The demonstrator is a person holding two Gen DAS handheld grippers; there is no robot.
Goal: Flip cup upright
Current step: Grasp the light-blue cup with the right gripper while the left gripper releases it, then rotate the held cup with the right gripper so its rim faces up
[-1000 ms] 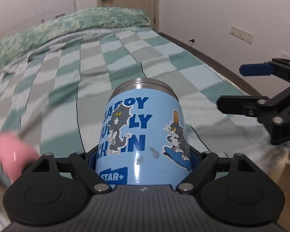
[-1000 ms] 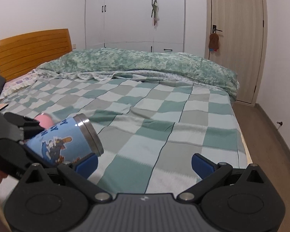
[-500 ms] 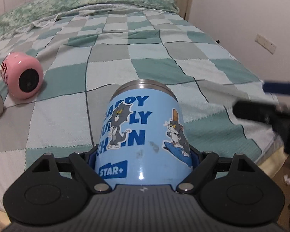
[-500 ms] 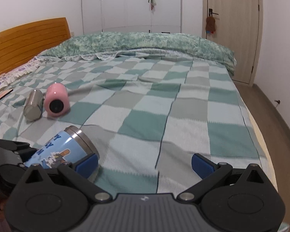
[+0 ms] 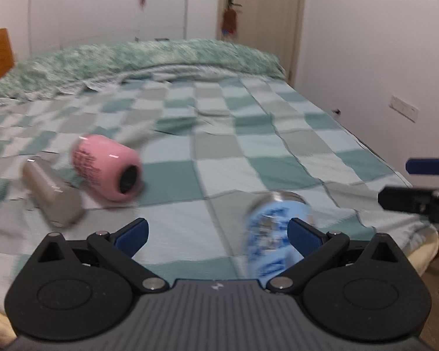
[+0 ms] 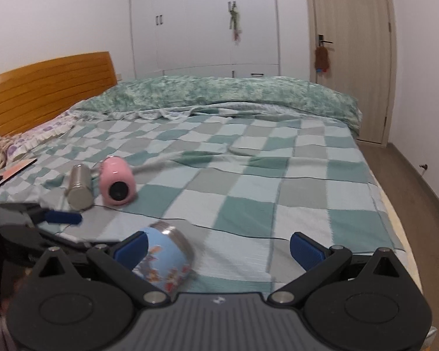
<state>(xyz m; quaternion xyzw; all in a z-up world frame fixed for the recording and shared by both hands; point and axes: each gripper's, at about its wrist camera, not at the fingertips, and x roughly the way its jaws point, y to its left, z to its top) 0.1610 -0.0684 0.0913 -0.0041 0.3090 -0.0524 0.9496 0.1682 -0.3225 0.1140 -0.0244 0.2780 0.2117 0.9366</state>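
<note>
The light blue cartoon cup [image 5: 273, 234] with a steel rim is blurred and tilted, loose over the checked bedspread, beside the right finger of my left gripper [image 5: 216, 232], which is open and holds nothing. In the right wrist view the cup [image 6: 165, 259] leans near the bed's front edge, just by the left finger of my right gripper [image 6: 218, 248], which is open and empty. A pink cup [image 5: 106, 171] lies on its side further left, also seen in the right wrist view [image 6: 117, 181].
A steel bottle [image 5: 51, 194] lies beside the pink cup. The green checked bedspread [image 6: 278, 175] covers the bed; a rolled quilt [image 6: 234, 93] lies at the far end. The wooden headboard [image 6: 44, 87] is left, floor and door right.
My left gripper has opened and let go of the blue cup, which now tumbles loose to its right. The left view has swung up and left; the pink cup and bottle show.
</note>
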